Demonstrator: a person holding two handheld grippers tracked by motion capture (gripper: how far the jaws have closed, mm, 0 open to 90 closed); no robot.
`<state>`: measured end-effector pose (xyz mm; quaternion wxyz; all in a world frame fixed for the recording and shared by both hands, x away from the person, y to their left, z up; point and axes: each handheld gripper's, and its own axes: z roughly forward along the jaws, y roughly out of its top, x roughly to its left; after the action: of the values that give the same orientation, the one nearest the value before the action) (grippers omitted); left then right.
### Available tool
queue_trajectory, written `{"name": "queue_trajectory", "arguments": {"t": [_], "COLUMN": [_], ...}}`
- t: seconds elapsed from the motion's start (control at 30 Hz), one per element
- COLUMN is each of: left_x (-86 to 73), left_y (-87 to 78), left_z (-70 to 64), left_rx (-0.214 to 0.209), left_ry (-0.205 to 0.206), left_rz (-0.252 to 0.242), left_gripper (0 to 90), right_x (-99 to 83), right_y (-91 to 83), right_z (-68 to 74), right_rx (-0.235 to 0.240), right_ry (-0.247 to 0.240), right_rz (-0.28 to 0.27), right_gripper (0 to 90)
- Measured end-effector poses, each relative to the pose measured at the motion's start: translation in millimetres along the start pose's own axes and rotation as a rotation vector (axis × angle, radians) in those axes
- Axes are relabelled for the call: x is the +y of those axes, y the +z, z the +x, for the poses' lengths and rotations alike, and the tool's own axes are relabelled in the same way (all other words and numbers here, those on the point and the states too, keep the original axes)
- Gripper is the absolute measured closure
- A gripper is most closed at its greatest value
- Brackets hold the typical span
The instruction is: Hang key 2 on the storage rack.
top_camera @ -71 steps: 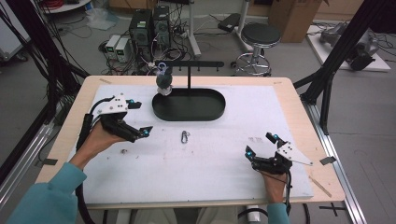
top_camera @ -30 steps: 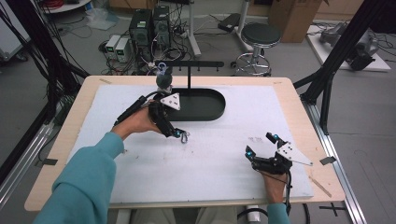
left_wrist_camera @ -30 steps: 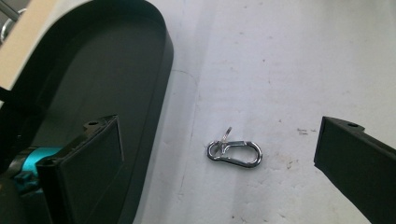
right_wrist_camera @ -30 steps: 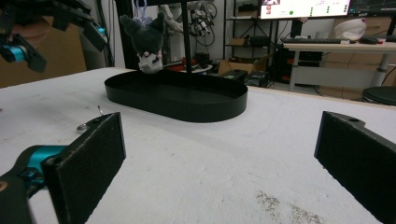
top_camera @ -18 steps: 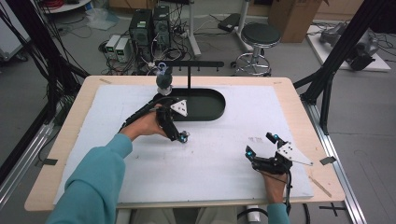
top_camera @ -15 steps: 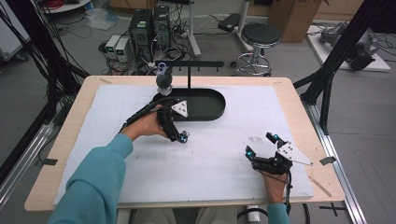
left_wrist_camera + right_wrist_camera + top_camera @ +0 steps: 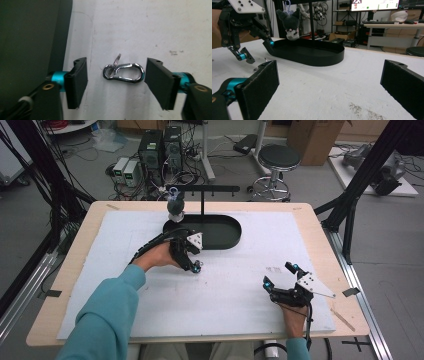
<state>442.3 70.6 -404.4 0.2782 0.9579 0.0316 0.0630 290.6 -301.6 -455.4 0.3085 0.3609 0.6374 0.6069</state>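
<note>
White table mat (image 7: 240, 290), black oval tray (image 7: 220, 232), left hand-held gripper (image 7: 116, 72) spread around carabiner clip (image 7: 123, 72), right hand-held gripper (image 7: 329, 85) wide apart.

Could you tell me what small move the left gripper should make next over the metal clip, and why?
Probably close the left gripper on the carabiner clip. In the left gripper view its jaws stand open on either side of the clip, which lies flat on the white mat between them, untouched, its key ring tilted up. It may need to drop slightly first; height is hard to judge. The right gripper rests open, apart.

tongs (image 7: 115, 80) spread wide | snap hook (image 7: 124, 72) between — untouched
</note>
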Motion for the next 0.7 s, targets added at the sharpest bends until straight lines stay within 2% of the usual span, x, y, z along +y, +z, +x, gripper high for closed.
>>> {"name": "queue_trajectory", "arguments": {"t": [0.1, 0.27, 0.43, 0.7], "left_x": [-1.5, -1.0, -0.6, 1.1], "left_y": [-0.4, -0.8, 1.3, 3.7], "left_z": [1.9, 2.1, 1.2, 0.6], "left_rx": [0.002, -0.004, -0.002, 0.012], "left_ry": [-0.002, -0.007, -0.009, -0.011], "left_rz": [0.020, 0.023, 0.047, 0.046], "left_gripper": [39.5, 47.2, 59.7, 70.7], "right_x": [0.0, 0.0, 0.0, 0.0], "right_y": [0.0, 0.0, 0.0, 0.1], "right_z": [0.0, 0.0, 0.0, -0.8], "right_rx": [0.000, -0.001, -0.001, -0.002], "right_ry": [0.000, 0.000, 0.000, -0.008], "right_rz": [0.000, 0.000, 0.000, -0.003], "right_gripper": [1.2, 1.2, 1.2, 1.2]}}
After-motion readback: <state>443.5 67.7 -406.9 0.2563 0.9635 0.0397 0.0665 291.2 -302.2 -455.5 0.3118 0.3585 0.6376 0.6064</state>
